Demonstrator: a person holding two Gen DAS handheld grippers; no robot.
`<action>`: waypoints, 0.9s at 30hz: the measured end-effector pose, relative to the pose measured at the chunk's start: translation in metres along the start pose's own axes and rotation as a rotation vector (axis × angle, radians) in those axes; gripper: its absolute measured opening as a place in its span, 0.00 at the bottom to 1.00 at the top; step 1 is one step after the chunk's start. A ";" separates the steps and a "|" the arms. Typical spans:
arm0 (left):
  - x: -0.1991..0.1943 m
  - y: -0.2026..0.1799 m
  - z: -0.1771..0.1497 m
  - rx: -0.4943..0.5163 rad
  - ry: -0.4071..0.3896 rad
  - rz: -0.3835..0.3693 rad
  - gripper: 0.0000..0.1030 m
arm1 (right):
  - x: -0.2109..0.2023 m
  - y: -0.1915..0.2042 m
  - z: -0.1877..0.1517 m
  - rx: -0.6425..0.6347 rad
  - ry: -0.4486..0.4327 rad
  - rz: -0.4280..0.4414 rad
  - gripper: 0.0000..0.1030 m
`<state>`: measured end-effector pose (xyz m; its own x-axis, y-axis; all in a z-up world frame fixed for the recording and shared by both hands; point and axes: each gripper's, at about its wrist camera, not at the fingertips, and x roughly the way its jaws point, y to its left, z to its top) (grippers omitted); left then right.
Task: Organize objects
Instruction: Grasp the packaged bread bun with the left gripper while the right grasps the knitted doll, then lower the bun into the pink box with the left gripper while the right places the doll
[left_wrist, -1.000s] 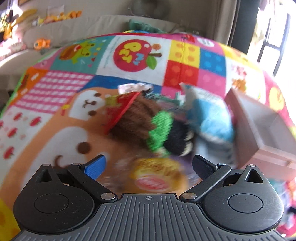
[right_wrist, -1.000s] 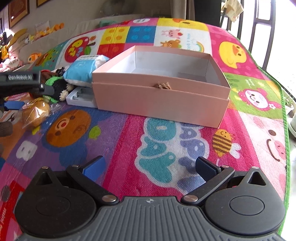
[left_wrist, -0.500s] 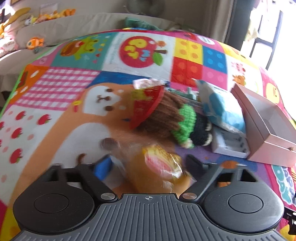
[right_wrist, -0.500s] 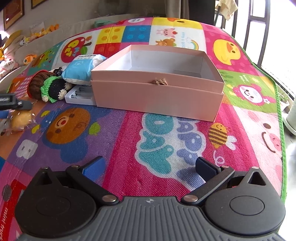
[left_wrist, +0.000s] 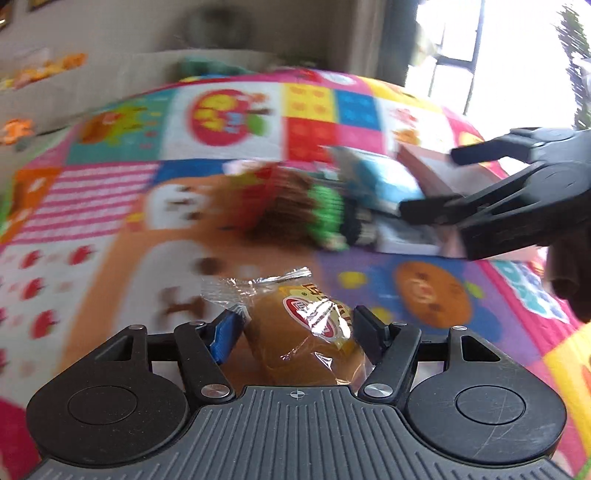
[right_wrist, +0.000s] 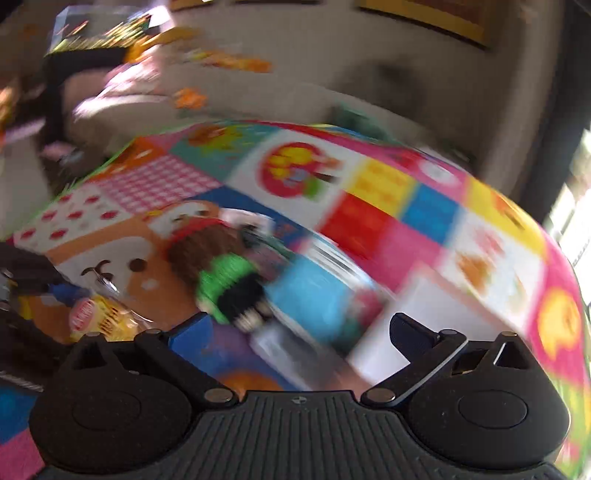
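Left gripper low centre, jaws just been closing on a wrapped bun. Clear wrapper w/ red oval label; blue-padded finger at its left side, black finger at its right, both touching the pkg. Play mat beneath, blurred. Beyond: knitted doll, brown/green/black, lying beside a blue packet. Right gripper enters from right edge, over a white tray and pink box; jaws apart, nothing seen between them.
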<state>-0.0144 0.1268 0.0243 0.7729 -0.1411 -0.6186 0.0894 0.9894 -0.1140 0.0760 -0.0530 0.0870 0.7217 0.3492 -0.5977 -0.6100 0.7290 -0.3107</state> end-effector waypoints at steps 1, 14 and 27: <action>-0.002 0.010 -0.001 -0.026 0.000 0.015 0.69 | 0.014 0.011 0.007 -0.042 0.015 0.013 0.84; -0.014 0.044 -0.015 -0.129 -0.005 -0.028 0.68 | 0.085 0.069 0.046 -0.124 0.062 0.038 0.53; -0.021 -0.037 -0.008 0.018 0.014 -0.209 0.67 | -0.114 -0.001 -0.068 0.233 0.102 0.118 0.48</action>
<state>-0.0392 0.0929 0.0350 0.7277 -0.3441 -0.5933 0.2585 0.9389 -0.2274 -0.0279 -0.1331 0.1046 0.6062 0.3868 -0.6949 -0.5875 0.8067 -0.0635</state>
